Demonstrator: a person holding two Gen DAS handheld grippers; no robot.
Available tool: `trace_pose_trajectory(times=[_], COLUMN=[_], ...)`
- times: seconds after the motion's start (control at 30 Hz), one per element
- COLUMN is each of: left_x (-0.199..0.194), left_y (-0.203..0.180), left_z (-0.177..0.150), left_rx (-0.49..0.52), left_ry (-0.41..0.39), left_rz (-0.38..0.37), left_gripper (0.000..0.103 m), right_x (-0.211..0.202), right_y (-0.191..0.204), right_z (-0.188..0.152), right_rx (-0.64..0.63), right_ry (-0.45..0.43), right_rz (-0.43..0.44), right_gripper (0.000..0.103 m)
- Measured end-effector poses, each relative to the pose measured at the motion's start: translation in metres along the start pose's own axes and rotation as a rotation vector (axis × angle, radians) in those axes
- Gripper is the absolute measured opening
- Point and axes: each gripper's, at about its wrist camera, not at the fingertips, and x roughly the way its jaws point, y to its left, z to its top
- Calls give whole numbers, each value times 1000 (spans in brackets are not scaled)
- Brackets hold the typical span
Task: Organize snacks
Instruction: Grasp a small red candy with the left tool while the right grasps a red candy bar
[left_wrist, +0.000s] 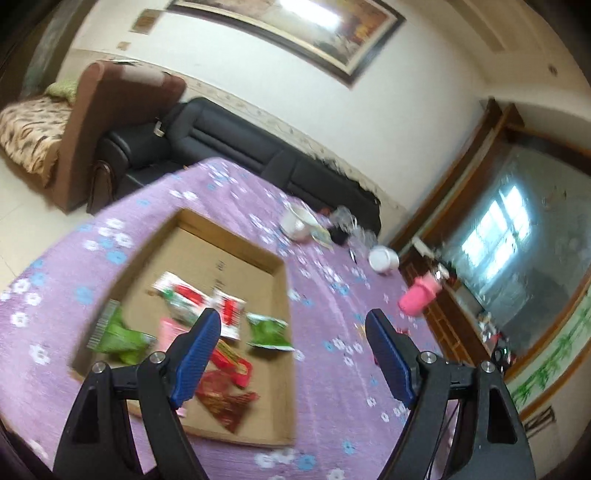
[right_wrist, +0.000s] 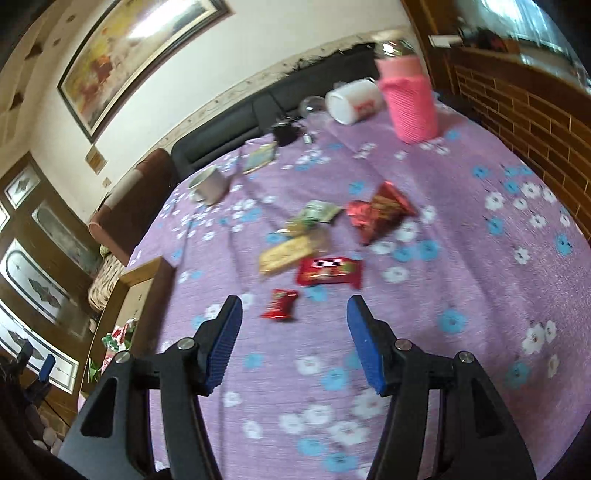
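1. Nearest the right wrist camera, the right gripper has its blue fingers spread with nothing between them; they hang above the purple flowered cloth of the worktop.
2. Just beyond those fingers lies a small red packet. Past it, farther from the cardboard box, sit a longer red wrapper, a tan biscuit pack, a pale green sachet and a crumpled dark red bag. All are loose on the cloth, outside the box.
3. The box stands at the left of this view, well apart from the loose pile.
4. In the left wrist view the left gripper also has its fingers wide apart and empty, poised over the box's near corner. Inside the box there are already several snacks: green packs, red and white ones, and a dark red bag.
5. My reading: sorting is partly done, and the step in hand is the right gripper's reach for another loose snack, most likely the small red packet.
6. The next move calls for lowering the fingers to straddle that flat packet, closing on its edge, then carrying it leftward over the box wall. Thin wrappers lying flat may slip from the pinch.
7. Cups and a pink bottle stand beyond the pile, clear of the path to the box.
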Motion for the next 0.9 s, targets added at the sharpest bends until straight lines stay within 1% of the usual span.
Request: trace_pose_trajectory(times=[0.13,0.27,0.33,0.4,0.47,0.57,0.67,0.73,0.8,0.87,0.9], left_x=[39,63,69,73,75,73,82,92,109,132,146], left_y=[-41,-78,-92,-103,-110,-117,-125,-134,-145,-156,-162], left_z=[-12,-25,-34,-42,-49,-52,-52,-54,-59,-66,-72], left_rx=[74,160,202,240,270,302,332,361,397,427,443], left_ry=[103,185,214,241,262,278,294,308,325,362,386], left_rz=[-32,-59,-62,-54,-43,-17,-4,-9,-22,-34,-41], left_gripper=[81,81,81,81,81,81,81,80,80,79,76], right_x=[9,33,48,67,85,113,116,114,114,113,110], right_y=[-20,-15,-9,0,5,8,9,11,13,15,13], right_z=[10,20,27,35,39,35,29,26,23,21,20], right_rx=[-18,-97,-144,-205,-261,-347,-386,-407,-428,-434,-421], right_ry=[31,73,79,98,127,197,189,184,186,186,184], right_rz=[-4,-11,15,62,76,35,32,22,6,-7,-10], right_gripper=[60,60,60,60,60,60,60,52,23,23,23])
